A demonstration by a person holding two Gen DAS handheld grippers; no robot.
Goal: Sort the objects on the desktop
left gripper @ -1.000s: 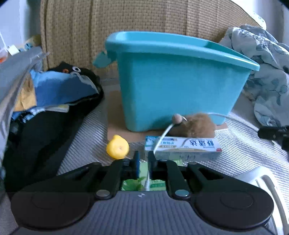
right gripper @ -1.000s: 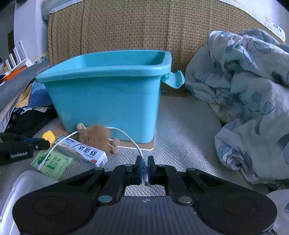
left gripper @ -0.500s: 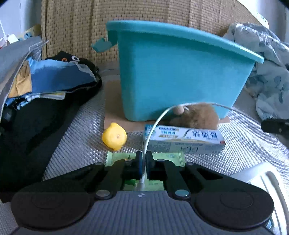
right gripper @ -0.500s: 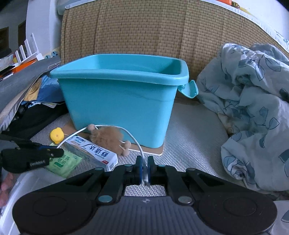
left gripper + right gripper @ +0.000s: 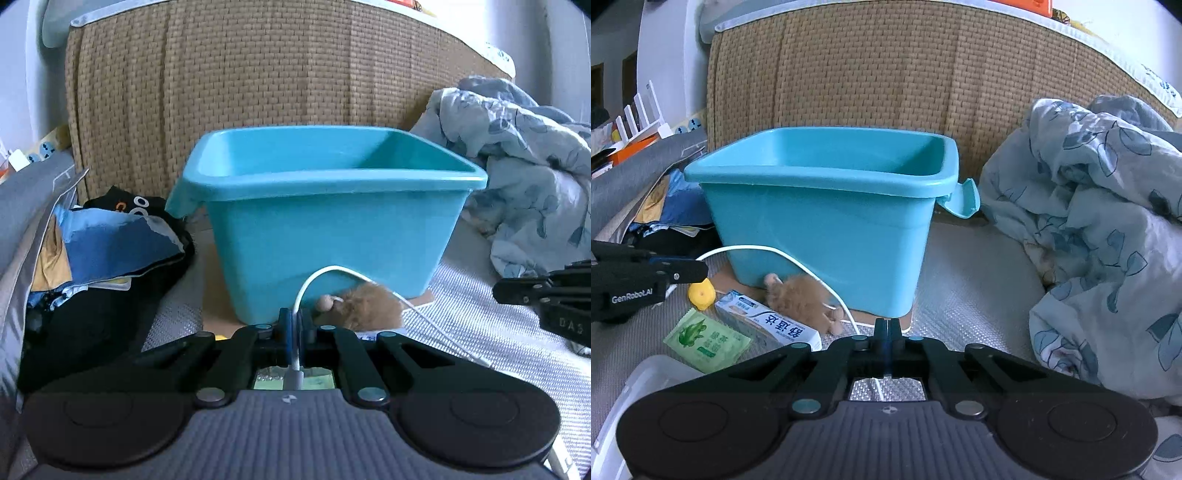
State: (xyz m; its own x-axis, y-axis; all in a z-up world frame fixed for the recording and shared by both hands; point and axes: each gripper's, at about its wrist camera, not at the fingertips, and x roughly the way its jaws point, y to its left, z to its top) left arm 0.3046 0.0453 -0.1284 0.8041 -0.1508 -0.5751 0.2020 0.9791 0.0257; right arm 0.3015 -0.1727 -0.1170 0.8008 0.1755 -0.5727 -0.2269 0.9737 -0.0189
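Both of your grippers now sit higher than a second ago: the left gripper (image 5: 294, 325) and the right gripper (image 5: 887, 328) each have their jaws closed narrow on one end of the thin white charging cable (image 5: 783, 254), and its slack has risen into an arch in front of the teal rectangular plastic bin (image 5: 827, 221). The cable is clear of the mat but remains outside the bin. The brown fluffy plush toy (image 5: 799, 295), white toothpaste box (image 5: 768, 321), green sachet (image 5: 705, 338) and yellow rubber duck (image 5: 701, 293) lie on the mat beside the bin. Judged from this, the cable is mid-transfer toward the bin.
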